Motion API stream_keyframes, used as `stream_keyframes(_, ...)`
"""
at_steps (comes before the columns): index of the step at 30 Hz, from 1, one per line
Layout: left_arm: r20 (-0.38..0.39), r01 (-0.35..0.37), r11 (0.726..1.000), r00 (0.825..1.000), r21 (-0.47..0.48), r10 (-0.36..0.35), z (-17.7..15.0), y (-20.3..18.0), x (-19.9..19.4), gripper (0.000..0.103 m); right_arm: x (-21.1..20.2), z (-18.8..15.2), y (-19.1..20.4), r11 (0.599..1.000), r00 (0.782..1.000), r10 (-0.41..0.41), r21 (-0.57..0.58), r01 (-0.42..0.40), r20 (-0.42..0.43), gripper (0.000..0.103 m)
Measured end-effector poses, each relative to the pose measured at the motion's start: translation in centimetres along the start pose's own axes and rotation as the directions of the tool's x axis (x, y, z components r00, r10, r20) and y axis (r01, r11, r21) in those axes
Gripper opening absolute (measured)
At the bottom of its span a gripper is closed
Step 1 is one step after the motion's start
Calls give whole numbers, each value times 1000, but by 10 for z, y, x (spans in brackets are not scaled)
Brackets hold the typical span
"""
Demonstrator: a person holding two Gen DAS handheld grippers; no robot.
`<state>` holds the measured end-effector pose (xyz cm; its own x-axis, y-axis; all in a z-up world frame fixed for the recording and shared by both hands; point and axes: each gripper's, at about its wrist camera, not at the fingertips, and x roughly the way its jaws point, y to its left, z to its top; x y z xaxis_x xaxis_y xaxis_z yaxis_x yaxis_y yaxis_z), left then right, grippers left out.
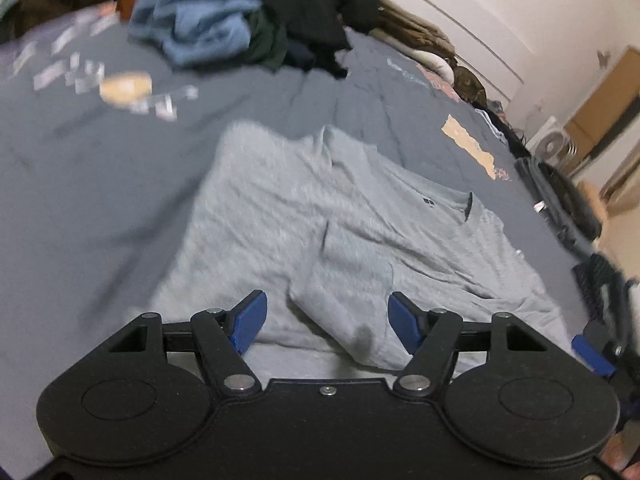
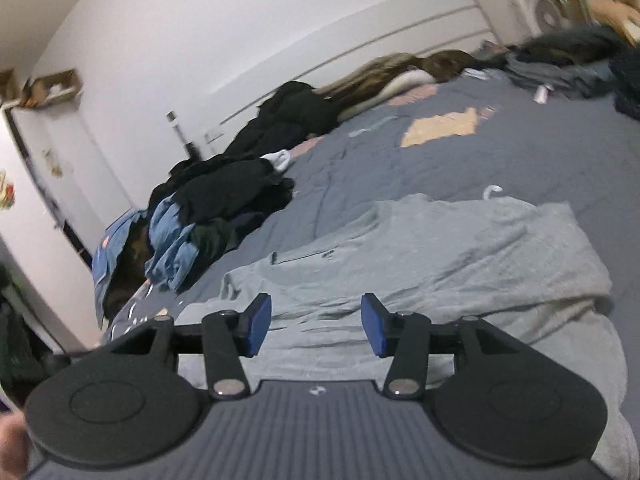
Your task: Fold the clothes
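A light grey t-shirt [image 1: 320, 216] lies spread on the grey bedspread [image 1: 100, 184], with a dark collar edge and one sleeve folded inward over the body. My left gripper [image 1: 326, 322] is open and empty, just above the shirt's near edge and the folded sleeve. In the right wrist view the same grey shirt [image 2: 440, 256] lies rumpled on the bedspread [image 2: 400, 168]. My right gripper [image 2: 316, 324] is open and empty, low over the shirt. The right gripper's blue fingers [image 1: 592, 354] also show at the right edge of the left wrist view.
A pile of blue, black and dark green clothes [image 1: 248, 16] lies at the far side of the bed; it also shows in the right wrist view [image 2: 216, 208]. Brown bedding [image 2: 400, 72] lies along the wall. A white fan [image 1: 554, 146] and dark bags [image 1: 560, 200] stand beside the bed.
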<state>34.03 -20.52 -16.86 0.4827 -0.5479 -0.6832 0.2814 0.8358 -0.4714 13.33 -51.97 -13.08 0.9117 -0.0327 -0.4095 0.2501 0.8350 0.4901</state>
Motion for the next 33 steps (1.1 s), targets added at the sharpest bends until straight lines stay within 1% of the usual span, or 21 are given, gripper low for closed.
stream_keyframes(2, 4, 10, 998, 1000, -64, -10, -2, 4, 8, 64, -1, 2, -3, 1000, 1000, -1, -5, 1, -4, 49)
stream_keyframes(4, 13, 30, 994, 1000, -106, -28, -3, 5, 14, 55, -2, 4, -5, 1000, 1000, -1, -7, 1, -14, 50)
stream_keyframes(5, 9, 38, 993, 999, -110, -37, -3, 4, 17, 49, 2, 5, -6, 1000, 1000, 2, 0, -2, -19, 50)
stream_keyframes(6, 6, 32, 993, 999, -109, -32, -5, 3, 19, 39, 5, 5, -6, 1000, 1000, 5, 6, -4, -24, 51)
stream_keyframes(7, 4, 26, 994, 1000, -109, -26, -6, 2, 22, 35, 7, 5, -6, 1000, 1000, 10, 14, -10, -26, 51)
stream_keyframes(8, 5, 19, 994, 1000, -111, -19, -7, 2, 23, 26, 9, 4, -6, 1000, 1000, 16, 23, -15, -27, 52)
stream_keyframes(9, 7, 13, 993, 1000, -114, -13, -9, 1, 24, 15, 11, 3, -7, 999, 999, 21, 31, -20, -29, 52)
stream_keyframes(12, 40, 22, 991, 999, -128, -17, -7, 1, 16, 6, 13, 4, -6, 999, 999, 34, 40, -33, -36, 53)
stream_keyframes(15, 89, 11, 996, 996, -89, -3, 0, 1, -6, 5, 13, 6, -10, 999, 999, 25, 44, -23, -45, 54)
stream_keyframes(19, 125, -30, 998, 992, -56, 36, 7, 10, -36, 4, 12, 12, -24, 996, 999, -23, 87, 27, -46, 54)
stream_keyframes(20, 116, -59, 997, 991, -47, 65, 6, 13, -39, 5, 11, 13, -28, 995, 998, -33, 95, 37, -44, 54)
stream_keyframes(22, 78, -140, 990, 987, 10, 139, 1, 13, -42, 7, 12, 16, -35, 994, 997, -55, 95, 61, -57, 54)
stream_keyframes(23, 62, -179, 983, 982, 40, 177, -2, 13, -43, 11, 12, 17, -38, 993, 996, -71, 92, 76, -59, 54)
stream_keyframes(24, 78, -216, 973, 975, 80, 210, -4, 9, -49, 17, 12, 17, -41, 992, 994, -86, 89, 91, -60, 54)
stream_keyframes(25, 105, -228, 967, 971, 111, 217, -3, 4, -57, 25, 12, 19, -45, 990, 993, -96, 93, 102, -62, 54)
stream_keyframes(26, 131, -239, 961, 966, 139, 221, -1, -1, -64, 49, 12, 20, -49, 988, 992, -103, 107, 110, -67, 54)
stream_keyframes(27, 147, -229, 962, 967, 149, 207, 4, -6, -69, 73, 12, 20, -54, 985, 992, -109, 128, 117, -68, 54)
stream_keyframes(28, 160, -217, 963, 968, 161, 192, 10, -10, -72, 76, 11, 21, -57, 982, 992, -110, 148, 119, -66, 55)
stream_keyframes(30, 166, -193, 951, 974, 243, 155, 24, -20, -70, 70, 12, 21, -62, 978, 992, -108, 173, 118, -69, 55)
stream_keyframes(32, 138, -184, 935, 979, 304, 148, 38, -28, -57, 69, 13, 21, -63, 979, 992, -102, 171, 114, -74, 55)
stream_keyframes(33, 122, -181, 926, 981, 330, 148, 45, -31, -49, 61, 13, 21, -62, 980, 992, -99, 165, 111, -77, 55)
